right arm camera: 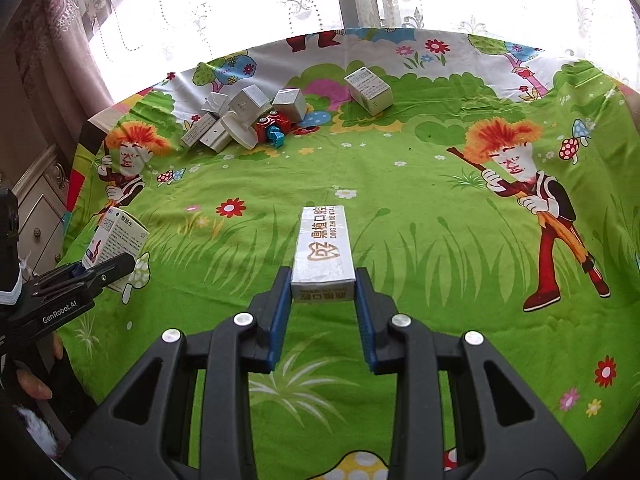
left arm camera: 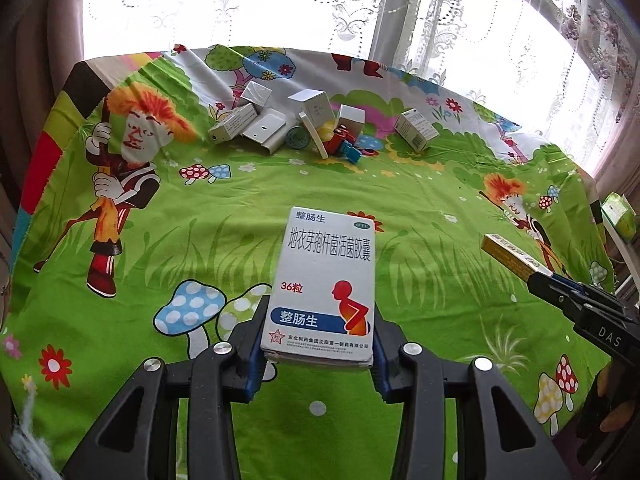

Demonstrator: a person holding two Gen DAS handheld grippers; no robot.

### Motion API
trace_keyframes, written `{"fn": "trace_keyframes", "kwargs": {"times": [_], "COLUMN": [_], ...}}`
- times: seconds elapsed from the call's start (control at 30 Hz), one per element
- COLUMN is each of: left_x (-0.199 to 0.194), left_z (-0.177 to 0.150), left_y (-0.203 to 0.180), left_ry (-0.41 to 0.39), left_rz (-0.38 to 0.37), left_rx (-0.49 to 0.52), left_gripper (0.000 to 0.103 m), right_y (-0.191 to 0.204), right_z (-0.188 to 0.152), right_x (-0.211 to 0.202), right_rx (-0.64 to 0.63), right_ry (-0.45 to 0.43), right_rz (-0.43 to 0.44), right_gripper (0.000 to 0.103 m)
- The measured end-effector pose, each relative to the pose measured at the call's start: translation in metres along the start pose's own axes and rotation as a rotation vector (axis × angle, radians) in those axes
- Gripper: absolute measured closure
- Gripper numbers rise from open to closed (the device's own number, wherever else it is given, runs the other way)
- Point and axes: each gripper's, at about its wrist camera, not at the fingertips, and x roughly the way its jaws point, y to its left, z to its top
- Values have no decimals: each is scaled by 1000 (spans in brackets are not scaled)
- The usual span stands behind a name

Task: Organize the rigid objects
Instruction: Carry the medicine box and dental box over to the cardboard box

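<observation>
Jaws pinching medicine box sides

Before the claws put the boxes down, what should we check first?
1. Left claw grips the medicine box: ok.
2. Right claw grips the long box: ok.
3. Both boxes lifted off the cloth: ok.
4. Bare cloth in front of both claws: ok.
5. Pile of boxes and red toy at the far edge, out of the way: ok.
6. Where the boxes should go: cannot tell.
</observation>
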Motion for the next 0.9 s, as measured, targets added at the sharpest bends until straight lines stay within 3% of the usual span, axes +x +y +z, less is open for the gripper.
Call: {"fn": "trace_keyframes", "kwargs": {"times": [0.43,0.9], "left_x": [-24,-21], "left_z": [-17,-32], "left_y": [-37,-80], "left_ry": [0,43], "left_rz": [-35,-76], "left_rx": [86,190], "left_gripper": [60,60], "right_y": [-17,-48], "right_z": [-30,-67], "right_x": [-47,-82], "right_rx": [38,77], "right_ry": [-27,-34], "right_rz": [0,-13], "right_gripper": [68,68]}}
